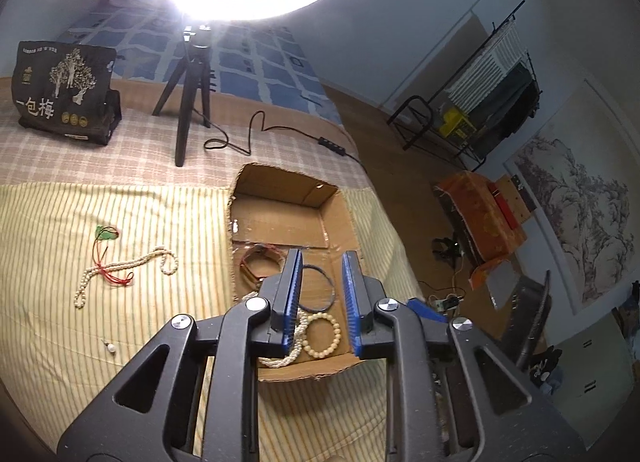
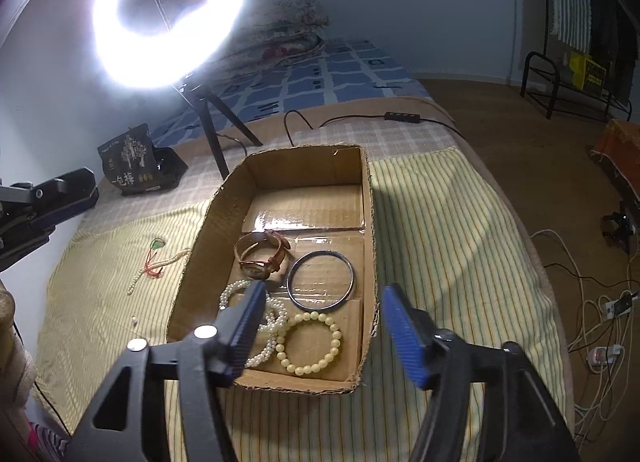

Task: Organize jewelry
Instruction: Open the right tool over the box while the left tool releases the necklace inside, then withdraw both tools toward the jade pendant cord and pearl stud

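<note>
We see a rough, matt cardboard box [image 2: 370,222] with glossy tape. Inside, a shiny metal bangle [image 2: 320,280]; underneath, striped woven cloth [image 2: 440,242].

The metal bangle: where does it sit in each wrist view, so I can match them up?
Left wrist view: the metal bangle lies in the cardboard box, partly hidden behind the left tool.
Right wrist view: the bangle lies in full view at centre, in the box.
Shared landmark: the cream bead bracelet, just nearer the camera than the bangle.
</note>
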### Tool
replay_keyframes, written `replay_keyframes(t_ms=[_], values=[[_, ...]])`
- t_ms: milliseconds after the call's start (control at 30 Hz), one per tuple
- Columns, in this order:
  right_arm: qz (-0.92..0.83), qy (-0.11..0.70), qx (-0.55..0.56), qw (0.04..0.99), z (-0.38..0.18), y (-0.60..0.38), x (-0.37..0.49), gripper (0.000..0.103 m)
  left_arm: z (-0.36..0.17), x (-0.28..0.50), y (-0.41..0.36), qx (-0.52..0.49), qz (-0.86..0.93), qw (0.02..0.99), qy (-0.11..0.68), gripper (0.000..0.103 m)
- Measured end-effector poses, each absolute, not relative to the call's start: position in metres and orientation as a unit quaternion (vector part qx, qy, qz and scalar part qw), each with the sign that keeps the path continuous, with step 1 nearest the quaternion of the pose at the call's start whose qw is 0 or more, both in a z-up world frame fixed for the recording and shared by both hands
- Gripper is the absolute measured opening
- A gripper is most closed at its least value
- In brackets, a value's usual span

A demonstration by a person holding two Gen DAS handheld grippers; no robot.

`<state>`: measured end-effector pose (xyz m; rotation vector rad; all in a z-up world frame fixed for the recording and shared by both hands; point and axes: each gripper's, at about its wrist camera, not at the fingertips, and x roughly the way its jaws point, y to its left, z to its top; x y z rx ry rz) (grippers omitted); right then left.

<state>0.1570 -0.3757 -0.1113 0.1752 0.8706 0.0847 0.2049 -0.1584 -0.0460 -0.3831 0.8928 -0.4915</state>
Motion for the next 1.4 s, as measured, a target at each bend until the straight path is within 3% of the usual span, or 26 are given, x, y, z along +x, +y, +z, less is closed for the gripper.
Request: replay_keyframes(t_ms=[67, 133, 433, 667, 1100, 1400], values=[[0.039, 0.419, 0.083, 0.903, -0.111, -0.376, 0.156, 0.075, -0.048, 0.205, -0.157, -0.180, -0.231, 0.857, 0.425, 0.045], [0.037, 0.416, 0.081, 0.905, -0.109, -0.375, 0.156, 0.082, -0.049, 0.205, -0.154, -0.178, -0.222, 0.860, 0.425, 0.051], [0.033, 0.405, 0.077, 0.910, -0.103, -0.369, 0.153, 0.095, -0.054, 0.206, -0.131, -0.160, -0.191, 0.866, 0.434, 0.064], [0.033, 0.389, 0.060, 0.919, -0.095, -0.354, 0.151, 0.103, -0.056, 0.204, -0.105, -0.103, -0.143, 0.885, 0.431, 0.064], [0.046, 0.369, 0.036, 0.927, -0.085, -0.321, 0.141, 0.103, -0.066, 0.200, -0.036, -0.055, -0.054, 0.914, 0.398, 0.064], [0.084, 0.344, 0.015, 0.935, -0.087, -0.289, 0.115, 0.103, -0.090, 0.196, -0.019, -0.052, -0.057, 0.899, 0.430, 0.064]])
